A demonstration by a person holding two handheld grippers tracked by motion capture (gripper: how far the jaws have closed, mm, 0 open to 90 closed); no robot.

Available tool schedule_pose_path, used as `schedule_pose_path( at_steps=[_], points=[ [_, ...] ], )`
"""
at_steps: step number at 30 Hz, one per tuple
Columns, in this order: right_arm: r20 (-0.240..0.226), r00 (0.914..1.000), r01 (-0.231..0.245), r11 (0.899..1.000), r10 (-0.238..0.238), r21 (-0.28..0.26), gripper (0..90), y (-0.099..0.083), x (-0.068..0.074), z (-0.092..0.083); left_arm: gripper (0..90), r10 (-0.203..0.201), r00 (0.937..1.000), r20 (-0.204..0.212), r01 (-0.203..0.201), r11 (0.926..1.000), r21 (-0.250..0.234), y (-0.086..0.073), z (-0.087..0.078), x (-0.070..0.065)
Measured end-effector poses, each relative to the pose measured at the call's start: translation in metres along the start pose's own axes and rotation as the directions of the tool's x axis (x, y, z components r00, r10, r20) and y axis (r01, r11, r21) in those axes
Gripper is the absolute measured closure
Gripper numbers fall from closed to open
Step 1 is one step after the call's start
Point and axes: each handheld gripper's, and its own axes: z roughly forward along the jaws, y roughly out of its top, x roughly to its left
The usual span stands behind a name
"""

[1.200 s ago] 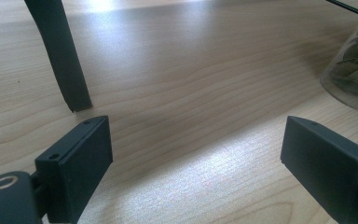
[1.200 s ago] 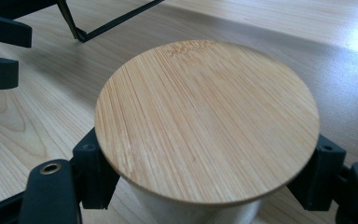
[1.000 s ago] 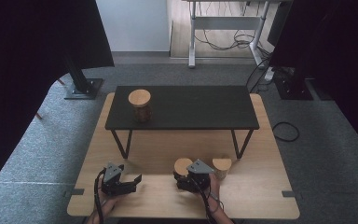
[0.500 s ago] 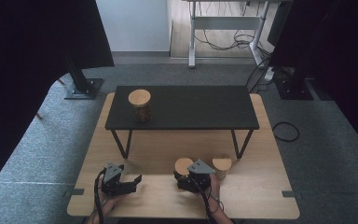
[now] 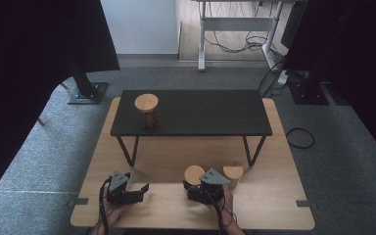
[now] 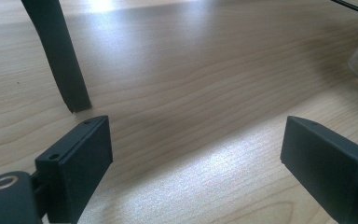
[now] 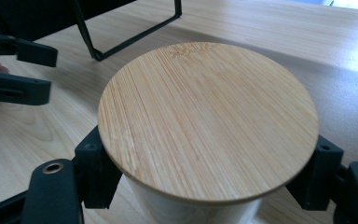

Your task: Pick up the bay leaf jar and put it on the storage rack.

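A: What has the right gripper (image 5: 194, 185) got?
B: Its jaws are clamped on the body of a jar with a bamboo lid (image 7: 208, 119), just under the lid's rim. The jar stands upright on the wooden counter (image 5: 274, 205), near its front edge.
A: And the left gripper (image 5: 142, 188)?
B: Jaws wide apart, nothing between them, low over bare wood beside a leg of the black stand (image 6: 60, 56).
A: Anything else near?
B: A second lidded jar (image 5: 233, 172) stands just right of the held one, and a third jar (image 5: 147, 110) sits on top of the black stand (image 5: 196, 115), well apart.
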Motion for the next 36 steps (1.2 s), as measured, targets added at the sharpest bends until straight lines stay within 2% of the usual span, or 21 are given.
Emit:
schedule_pose_path(
  at_steps=[23, 36],
  points=[
    [-0.052, 0.9985, 0.013, 0.996, -0.017, -0.087, 25.1, 0.025, 0.001, -0.036, 8.5, 0.004, 1.0, -0.003, -0.004, 1.0, 0.001, 0.0, 0.0, 0.0],
    [-0.095, 0.9924, 0.065, 0.989, -0.078, -0.136, 25.0, 0.033, -0.004, -0.052, 8.7, 0.008, 1.0, -0.003, -0.008, 1.0, 0.001, 0.0, 0.0, 0.0]
  ],
)
